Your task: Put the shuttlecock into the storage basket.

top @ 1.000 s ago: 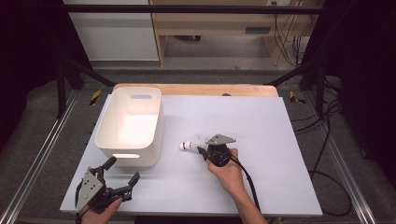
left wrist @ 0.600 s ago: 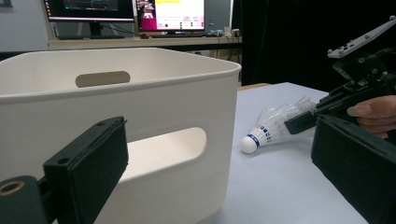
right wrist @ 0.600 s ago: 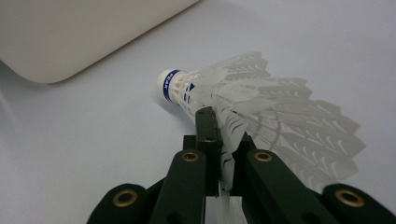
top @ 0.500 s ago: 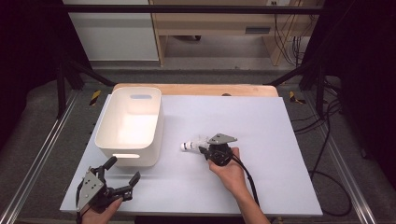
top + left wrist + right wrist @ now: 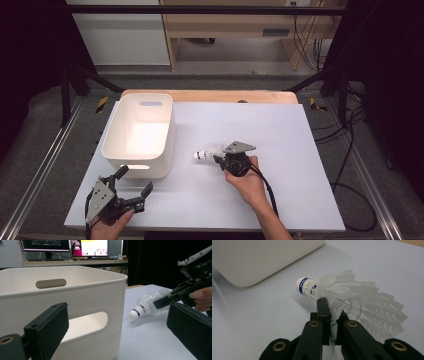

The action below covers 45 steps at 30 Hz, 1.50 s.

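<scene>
- High view: a shuttlecock (image 5: 207, 151) is seen on the white table (image 5: 300, 150), just right of the white bin (image 5: 140, 132), its cork end turned toward the bin. The right gripper (image 5: 223, 159) is clamped on the feather skirt. The left gripper (image 5: 134, 182) is held apart at the near left corner, beside the bin, with nothing between its jaws.
- Left gripper view: the shuttlecock (image 5: 147, 305) is shown tilted, cork end low and close to the table; whether it touches cannot be told. The bin's wall (image 5: 82, 297) stands just beside it. The right gripper (image 5: 162, 302) is pinched on the skirt's edge.
- Right gripper view: the jaws are closed together on a thin strip of the skirt (image 5: 362, 305), which is seen bent between the pads. The cork (image 5: 302, 286) points away toward the bin (image 5: 262, 257).
- Handling, as judged: the shuttlecock is taken to be very light, so little force is needed. The skirt is thin, springy and easily crushed or creased; a firmer hold would be offered by the stiff cork or the neck just behind it. A skirt-edge grip may let it swing or slip.
</scene>
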### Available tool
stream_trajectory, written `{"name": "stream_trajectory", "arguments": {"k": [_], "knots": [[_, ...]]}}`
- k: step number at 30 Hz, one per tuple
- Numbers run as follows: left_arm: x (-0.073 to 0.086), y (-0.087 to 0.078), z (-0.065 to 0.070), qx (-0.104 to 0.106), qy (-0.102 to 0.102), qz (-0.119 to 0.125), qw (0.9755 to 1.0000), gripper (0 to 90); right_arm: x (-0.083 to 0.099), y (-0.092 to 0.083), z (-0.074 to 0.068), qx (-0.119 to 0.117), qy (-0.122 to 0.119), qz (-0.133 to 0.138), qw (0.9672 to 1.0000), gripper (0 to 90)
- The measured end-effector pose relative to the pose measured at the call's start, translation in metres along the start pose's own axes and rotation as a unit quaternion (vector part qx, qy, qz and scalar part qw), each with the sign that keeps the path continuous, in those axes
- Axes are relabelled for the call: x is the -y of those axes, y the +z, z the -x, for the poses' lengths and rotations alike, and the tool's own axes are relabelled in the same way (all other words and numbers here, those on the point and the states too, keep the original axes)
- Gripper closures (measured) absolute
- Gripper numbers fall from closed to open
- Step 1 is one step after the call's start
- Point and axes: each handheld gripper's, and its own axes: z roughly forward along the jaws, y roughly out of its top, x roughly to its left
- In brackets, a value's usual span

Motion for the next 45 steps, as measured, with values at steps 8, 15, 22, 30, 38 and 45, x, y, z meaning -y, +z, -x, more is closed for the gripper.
{"name": "stream_trajectory", "arguments": {"k": [8, 15, 22, 30, 38, 45], "knots": [[0.0, 0.0, 0.001, 0.0, 0.001, 0.0, 1.0, 4.1, -0.008, -0.009, 0.001, -0.006, -0.007, 0.003, 1.0, 89.0], [0.001, 0.0, 0.001, 0.0, 0.002, -0.001, 1.0, 4.0, -0.021, -0.018, -0.001, -0.007, -0.017, 0.004, 0.9998, 89.0], [0.0, 0.0, 0.001, 0.0, 0.003, -0.001, 1.0, 4.1, -0.035, -0.025, -0.004, -0.007, -0.029, 0.005, 0.9995, 89.0], [0.0, 0.0, 0.001, -0.001, 0.003, -0.001, 1.0, 4.1, -0.052, -0.029, -0.006, -0.004, -0.044, 0.008, 0.999, 89.0], [0.0, 0.0, 0.002, 0.0, 0.004, 0.0, 1.0, 4.1, -0.068, -0.033, -0.012, -0.006, -0.059, 0.015, 0.9981, 89.0], [0.0, 0.0, 0.002, 0.0, 0.005, 0.0, 1.0, 4.3, -0.09, -0.037, -0.015, -0.005, -0.078, 0.018, 0.9968, 89.1]]}}
